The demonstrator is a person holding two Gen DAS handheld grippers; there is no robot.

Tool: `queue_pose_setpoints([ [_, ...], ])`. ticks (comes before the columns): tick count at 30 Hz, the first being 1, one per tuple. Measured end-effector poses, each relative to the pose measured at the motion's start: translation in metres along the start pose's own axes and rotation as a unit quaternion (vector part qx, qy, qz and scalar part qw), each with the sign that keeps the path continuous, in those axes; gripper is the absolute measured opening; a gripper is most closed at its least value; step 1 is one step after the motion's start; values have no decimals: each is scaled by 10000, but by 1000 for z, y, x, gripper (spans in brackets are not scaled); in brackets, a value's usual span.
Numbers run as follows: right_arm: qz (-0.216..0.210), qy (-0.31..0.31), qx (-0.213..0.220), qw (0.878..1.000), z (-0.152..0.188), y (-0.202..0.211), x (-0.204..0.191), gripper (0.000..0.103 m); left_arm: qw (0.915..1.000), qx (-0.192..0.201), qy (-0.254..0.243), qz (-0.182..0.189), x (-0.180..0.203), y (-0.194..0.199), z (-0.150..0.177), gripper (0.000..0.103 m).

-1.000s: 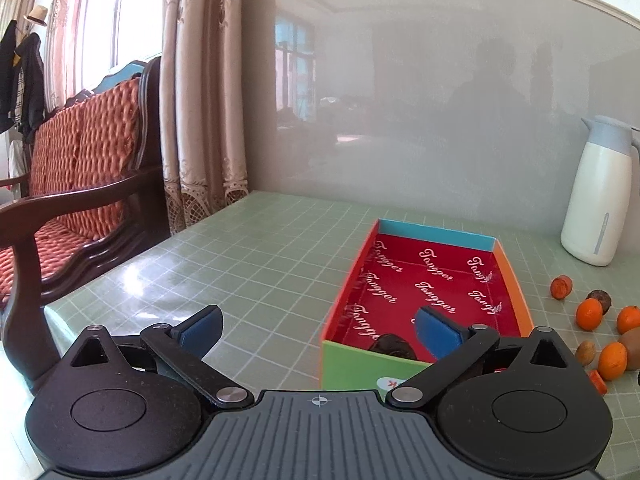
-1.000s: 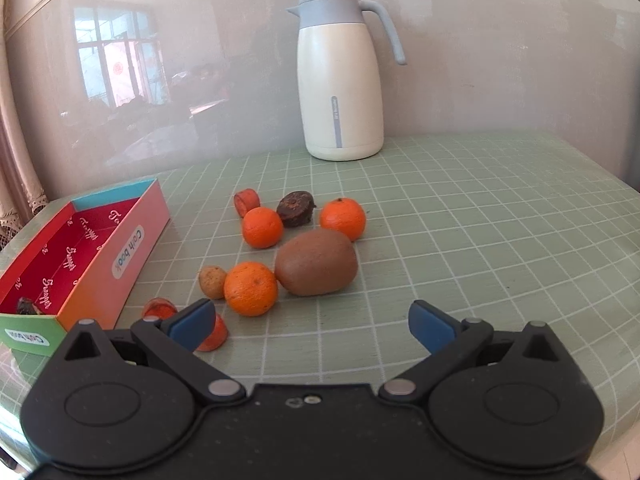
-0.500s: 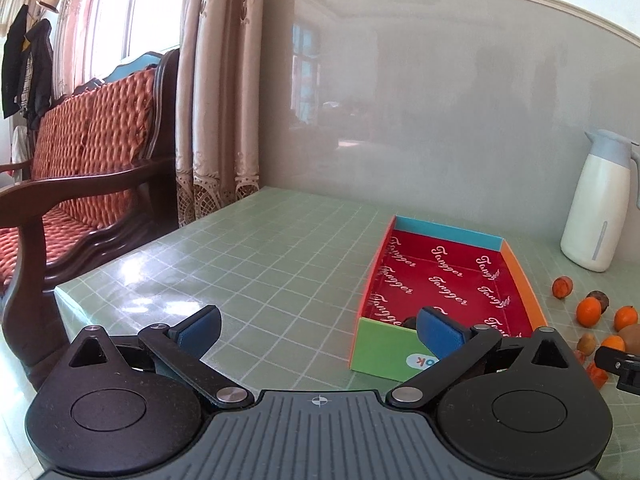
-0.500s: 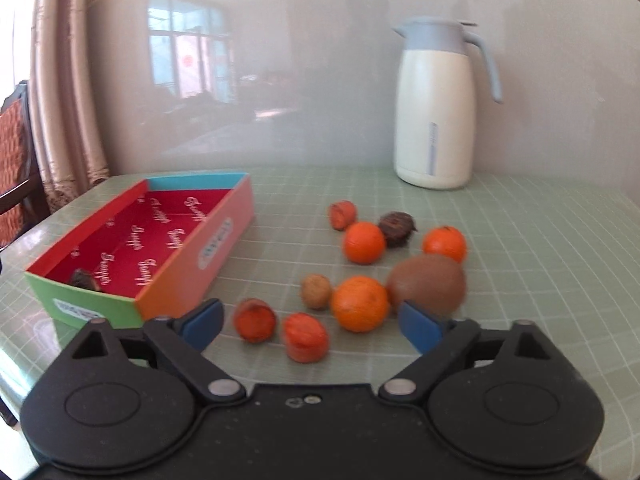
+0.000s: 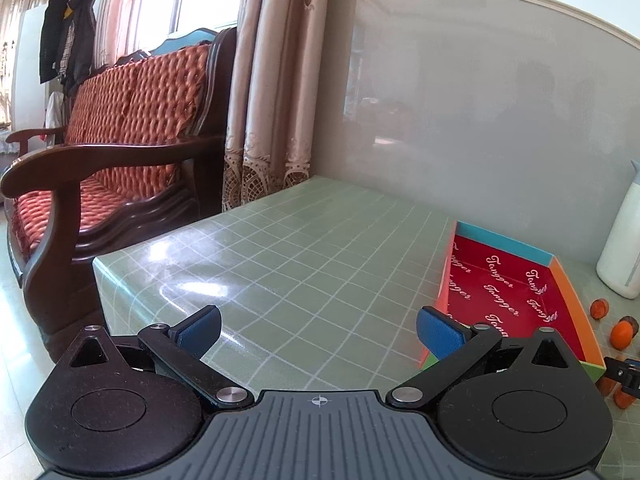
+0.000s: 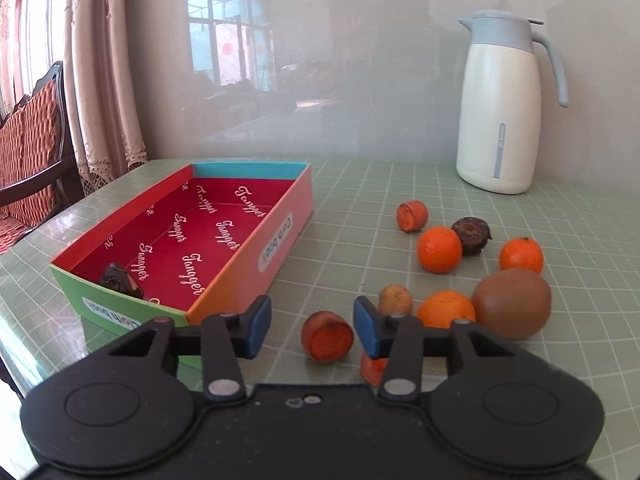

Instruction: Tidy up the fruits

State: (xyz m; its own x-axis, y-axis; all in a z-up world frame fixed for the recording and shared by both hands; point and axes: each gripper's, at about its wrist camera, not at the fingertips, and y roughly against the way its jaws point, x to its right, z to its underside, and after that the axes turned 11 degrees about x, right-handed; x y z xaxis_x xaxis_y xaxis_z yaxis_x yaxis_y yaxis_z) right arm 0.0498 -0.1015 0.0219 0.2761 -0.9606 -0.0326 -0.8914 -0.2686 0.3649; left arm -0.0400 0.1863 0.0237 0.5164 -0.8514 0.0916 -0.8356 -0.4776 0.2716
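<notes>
A colourful open box (image 6: 288,204) with a red lining stands on the green checked table; one dark fruit (image 6: 120,278) lies in its near corner. To its right lie several fruits: tangerines (image 6: 439,249), a brown kiwi (image 6: 512,304), a dark fruit (image 6: 473,235), a small brown one (image 6: 395,300) and cut orange-red pieces (image 6: 412,215). My right gripper (image 6: 312,326) is open, narrowed, its fingers on either side of a cut orange-red piece (image 6: 328,335). My left gripper (image 5: 318,326) is wide open and empty, left of the box (image 5: 568,292).
A white thermos jug (image 6: 502,104) stands at the back right against the wall. A wooden armchair (image 5: 108,152) with red cushions and curtains (image 5: 268,80) stand off the table's left end. The table edge (image 5: 100,276) is near my left gripper.
My right gripper has swung left, dropped towards the cut orange-red piece and narrowed its fingers around it. My left gripper has drawn back and to the left, away from the box.
</notes>
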Motion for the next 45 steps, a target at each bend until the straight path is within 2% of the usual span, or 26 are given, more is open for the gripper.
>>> queue_pose_setpoints([
  [6,267,78,-159,9995,3,-10,2,41,9999,-15,94,-51,-8,-2,1,103],
  [17,152,277,-202,9993,5,-15,-5,41,10000,-30,72,-31,-5,-3,2,103],
  [20,51,290,-236,9993,6,-16,-6,37,9999,-38,86,-45,-6,-3,1,103],
  [21,25,282,-276,9992,6,-16,-6,32,9999,-32,91,-50,-6,-3,1,103],
  [30,-86,-73,-244,9996,6,-11,2,31,9999,-28,93,-51,-6,-2,1,103],
  [34,-67,-227,-13,9997,0,-2,7,31,9999,-11,116,-79,-8,-1,1,103],
  [41,-572,-315,533,9964,-20,16,-4,31,9994,-19,260,-229,-21,-2,0,103],
  [45,-935,-89,483,9944,-26,9,-26,31,9990,-36,322,-304,-26,-3,1,103],
])
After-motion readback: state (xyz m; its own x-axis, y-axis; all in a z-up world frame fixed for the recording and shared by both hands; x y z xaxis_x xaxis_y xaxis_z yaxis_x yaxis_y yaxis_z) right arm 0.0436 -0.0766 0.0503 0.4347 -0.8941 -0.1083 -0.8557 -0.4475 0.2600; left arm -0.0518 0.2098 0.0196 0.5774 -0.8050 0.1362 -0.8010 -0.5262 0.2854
